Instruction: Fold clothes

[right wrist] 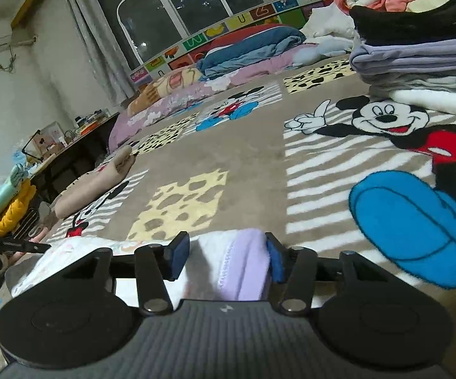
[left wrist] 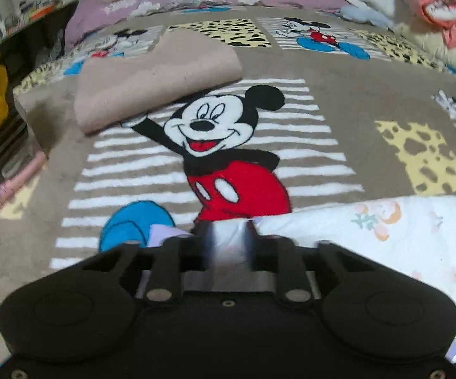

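A white garment (left wrist: 386, 240) with a faint floral print and lavender trim lies on the Mickey Mouse blanket (left wrist: 338, 110) near the front edge of the bed. In the left wrist view my left gripper (left wrist: 228, 237) is shut on the garment's left edge, the fabric blurred between its fingers. In the right wrist view my right gripper (right wrist: 226, 260) has its blue pads closed on a bunched white and lavender fold of the same garment (right wrist: 246, 265). At the far left of that view, the left gripper's dark finger (right wrist: 38, 247) rests at the garment's other end.
A folded beige garment (left wrist: 152, 79) lies at the bed's left side. A stack of folded clothes (right wrist: 417, 63) stands at the right, with a pink and white unfolded pile (left wrist: 442, 6) behind it. Pillows and a blue duvet (right wrist: 250, 47) line the far end. Yellow and mint clothes (right wrist: 9, 208) sit beyond the left edge.
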